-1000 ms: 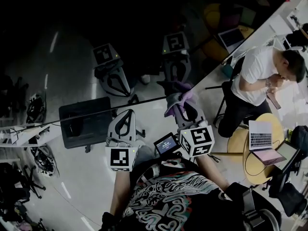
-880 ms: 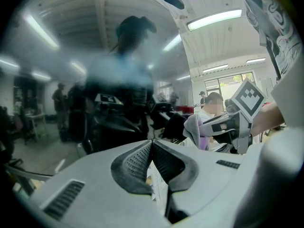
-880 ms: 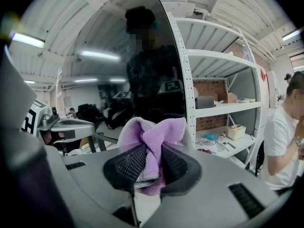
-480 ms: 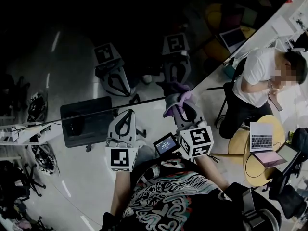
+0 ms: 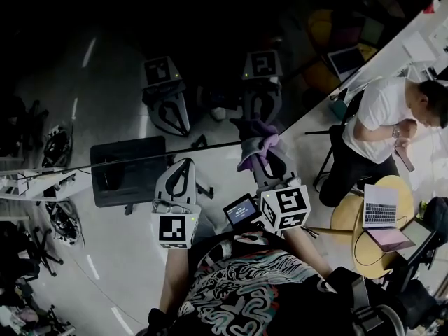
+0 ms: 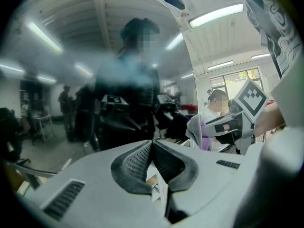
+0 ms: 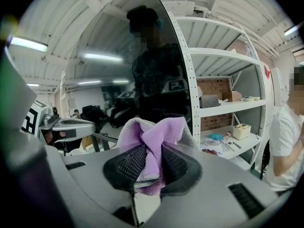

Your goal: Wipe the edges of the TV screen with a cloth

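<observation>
The TV screen (image 5: 140,61) is a dark glossy pane filling the upper left of the head view, and it mirrors both grippers. My right gripper (image 5: 257,152) is shut on a purple and grey cloth (image 5: 257,145), which lies against the screen's lower edge near its right corner. In the right gripper view the cloth (image 7: 159,129) bulges out between the jaws of the right gripper (image 7: 151,156), with the screen (image 7: 142,56) just beyond. My left gripper (image 5: 182,165) is shut and empty, close to the lower edge, left of the cloth. The left gripper view shows the pads of the left gripper (image 6: 152,148) touching.
A person in a white shirt (image 5: 381,117) sits at the right beside a round yellow table (image 5: 343,219) with laptops. White shelving (image 7: 228,103) stands right of the screen. A dark flat box (image 5: 126,177) lies at the screen's foot on the left.
The view has shifted slightly. The right gripper and cloth stay at the same spot on the screen's lower edge, and the left gripper has barely moved.
</observation>
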A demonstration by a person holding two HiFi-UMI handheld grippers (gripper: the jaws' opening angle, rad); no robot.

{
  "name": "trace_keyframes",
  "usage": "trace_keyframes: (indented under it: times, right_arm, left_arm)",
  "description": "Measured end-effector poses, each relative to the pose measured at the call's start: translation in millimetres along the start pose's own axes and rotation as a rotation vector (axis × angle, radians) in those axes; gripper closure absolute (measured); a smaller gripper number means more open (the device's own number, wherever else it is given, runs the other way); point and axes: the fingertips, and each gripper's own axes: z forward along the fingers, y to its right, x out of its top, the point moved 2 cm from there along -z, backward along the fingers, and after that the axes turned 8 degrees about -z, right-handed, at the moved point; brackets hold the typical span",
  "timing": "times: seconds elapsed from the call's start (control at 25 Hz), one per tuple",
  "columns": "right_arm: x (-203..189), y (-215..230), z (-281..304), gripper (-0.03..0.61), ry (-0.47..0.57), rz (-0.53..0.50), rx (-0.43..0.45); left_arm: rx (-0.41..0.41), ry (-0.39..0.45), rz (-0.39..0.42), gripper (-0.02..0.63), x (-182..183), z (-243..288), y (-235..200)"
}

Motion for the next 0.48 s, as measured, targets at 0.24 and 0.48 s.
trace_keyframes:
  times: [0.24,0.48]
  right_arm:
    - [0.4,-1.1,1.4,0.468,0.000,-0.005,0.009]
    - [-0.6,-2.1,-0.9,0.468,-0.006,-0.005,0.014]
  left_arm:
    - [0.007,0.010,0.004,0.595,3.9,3.1,-3.3]
    - [0.006,0.012,0.007,0.595,5.1,-0.6,-1.5]
